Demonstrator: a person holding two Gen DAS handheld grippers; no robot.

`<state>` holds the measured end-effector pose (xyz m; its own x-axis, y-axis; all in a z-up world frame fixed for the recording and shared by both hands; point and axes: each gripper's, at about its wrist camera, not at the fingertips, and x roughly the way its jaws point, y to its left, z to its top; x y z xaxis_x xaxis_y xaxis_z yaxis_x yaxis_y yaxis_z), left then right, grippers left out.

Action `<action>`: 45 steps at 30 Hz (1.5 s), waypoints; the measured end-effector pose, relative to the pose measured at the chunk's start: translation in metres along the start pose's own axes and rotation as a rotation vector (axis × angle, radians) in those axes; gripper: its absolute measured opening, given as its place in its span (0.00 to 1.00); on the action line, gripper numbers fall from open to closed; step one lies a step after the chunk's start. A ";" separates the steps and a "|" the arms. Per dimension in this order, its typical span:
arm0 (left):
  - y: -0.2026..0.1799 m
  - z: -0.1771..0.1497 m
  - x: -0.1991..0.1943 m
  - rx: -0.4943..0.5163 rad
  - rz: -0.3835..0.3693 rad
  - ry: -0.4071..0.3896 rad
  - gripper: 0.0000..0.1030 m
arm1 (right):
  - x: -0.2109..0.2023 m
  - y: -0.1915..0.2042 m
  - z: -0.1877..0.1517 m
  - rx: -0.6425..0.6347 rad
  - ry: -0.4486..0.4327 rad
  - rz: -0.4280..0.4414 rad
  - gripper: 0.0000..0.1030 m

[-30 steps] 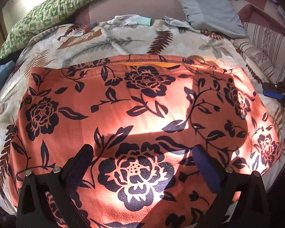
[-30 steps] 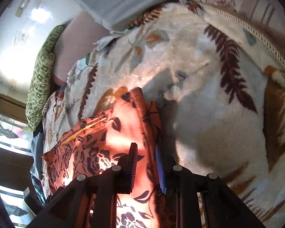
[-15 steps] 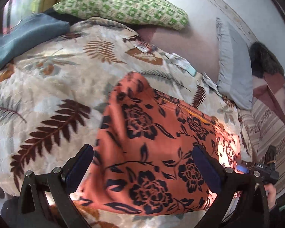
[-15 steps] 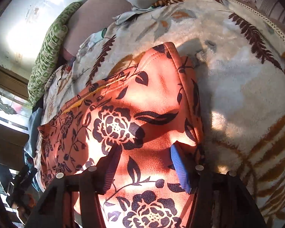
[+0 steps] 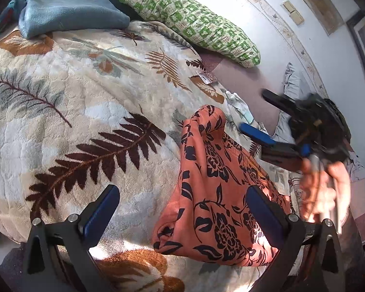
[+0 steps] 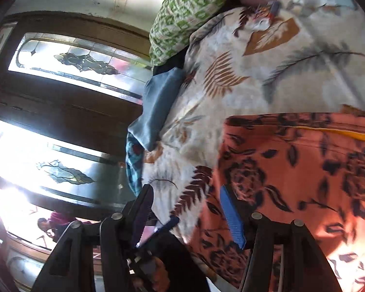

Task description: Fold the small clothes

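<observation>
Orange floral garment (image 5: 221, 189) is laid on the bed blanket (image 5: 85, 102), near the bed's front edge, bunched into a narrow, partly folded shape with one end raised in a small peak. It is judged to be mid-fold; edges are not squared yet.

Left tool (image 5: 182, 216) is spread wide, nothing gripped; its right finger is seen over the garment, its left finger over bare blanket. Contact with the cloth cannot be told. Right tool (image 6: 189, 209) is also released, jaws apart, nothing held; in the left view it (image 5: 260, 119) hangs above the garment's far end. Both are probably parted so a fresh edge can be picked for the next fold.

In the right view a yellow inner seam (image 6: 338, 133) is shown along the garment's top edge, so an opening is likely there.

Further out: blue cloth (image 5: 68, 12) piled at the bed's corner, green patterned pillow (image 5: 194, 22) against the wall, small pale items (image 5: 238, 102) beyond the garment, too small to identify. No container is seen; nothing is stored in anything.

Window panes (image 6: 60, 150) are bright behind.
</observation>
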<state>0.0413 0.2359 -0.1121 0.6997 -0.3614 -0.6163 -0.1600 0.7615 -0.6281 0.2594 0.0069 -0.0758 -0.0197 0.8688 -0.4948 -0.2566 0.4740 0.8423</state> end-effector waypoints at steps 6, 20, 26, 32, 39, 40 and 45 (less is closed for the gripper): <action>-0.003 -0.002 0.001 0.038 -0.027 -0.001 1.00 | 0.088 -0.080 0.050 0.229 -0.020 -0.170 0.53; -0.022 -0.017 0.035 0.194 0.195 0.085 1.00 | 0.042 -0.056 0.034 0.183 -0.108 -0.047 0.64; -0.030 -0.015 0.015 0.220 0.207 0.006 1.00 | 0.017 -0.060 -0.005 0.176 -0.081 -0.059 0.73; -0.044 -0.013 -0.028 0.217 0.195 -0.063 1.00 | -0.016 -0.067 -0.030 0.255 -0.134 -0.098 0.67; -0.071 -0.021 -0.045 0.276 0.158 -0.076 1.00 | -0.052 -0.109 -0.080 0.316 -0.178 -0.252 0.70; -0.073 -0.022 -0.044 0.286 0.156 -0.074 1.00 | -0.063 -0.109 -0.084 0.340 -0.212 -0.204 0.71; -0.088 -0.024 -0.050 0.292 0.141 -0.084 1.00 | -0.088 -0.074 -0.092 0.209 -0.216 -0.215 0.72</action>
<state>0.0041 0.1740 -0.0372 0.7416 -0.2049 -0.6387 -0.0615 0.9274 -0.3690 0.1914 -0.1180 -0.1137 0.2232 0.7461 -0.6273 -0.0289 0.6483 0.7608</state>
